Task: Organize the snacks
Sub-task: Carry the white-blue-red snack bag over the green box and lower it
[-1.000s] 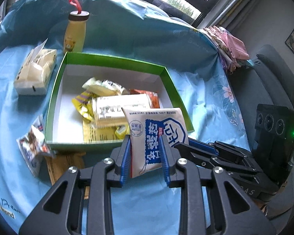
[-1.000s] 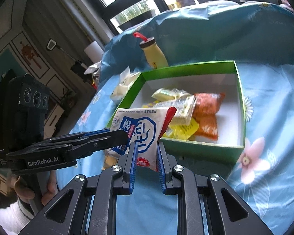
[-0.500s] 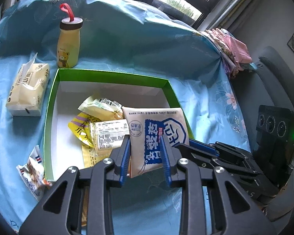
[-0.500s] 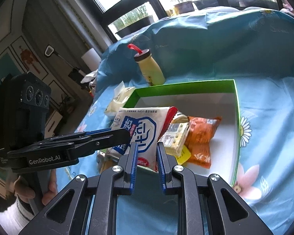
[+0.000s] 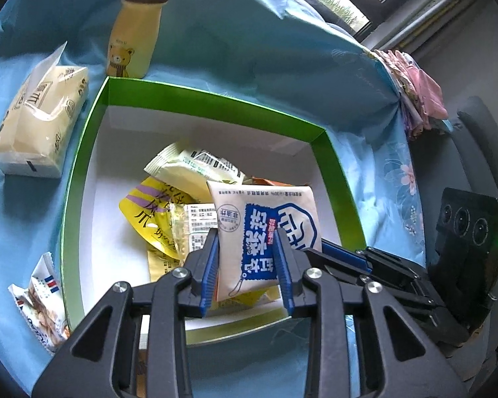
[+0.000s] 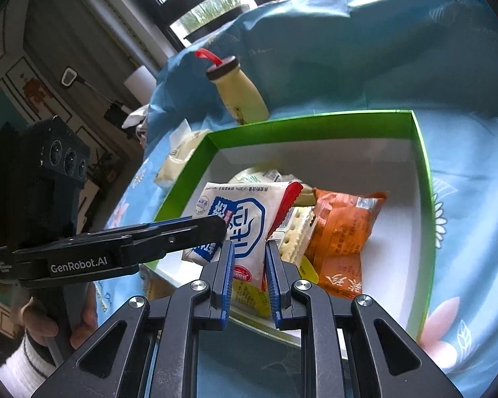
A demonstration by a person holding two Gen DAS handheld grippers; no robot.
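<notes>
The white-and-blue snack packet hangs above the near part of the green box, between the blue pads of both tools. The left gripper has just been easing its jaws apart; the packet sits between them, and whether the pads still press it I cannot tell. The right gripper pinches the packet's lower edge from the near side.

Box contents: a pale green-white pouch toward the far side, a yellow pouch at left, a clear-wrapped cracker pack, and an orange pouch at right. All lie loosely overlapped on the white floor.

The box is shallow, rectangular card, green outside and white within. Packets are glossy, crimped film. The box rests on a creased blue floral cloth. Outside it: a yellow bear-printed bottle at far left, a soft tissue pack at left, and a small snack pack at near left.
</notes>
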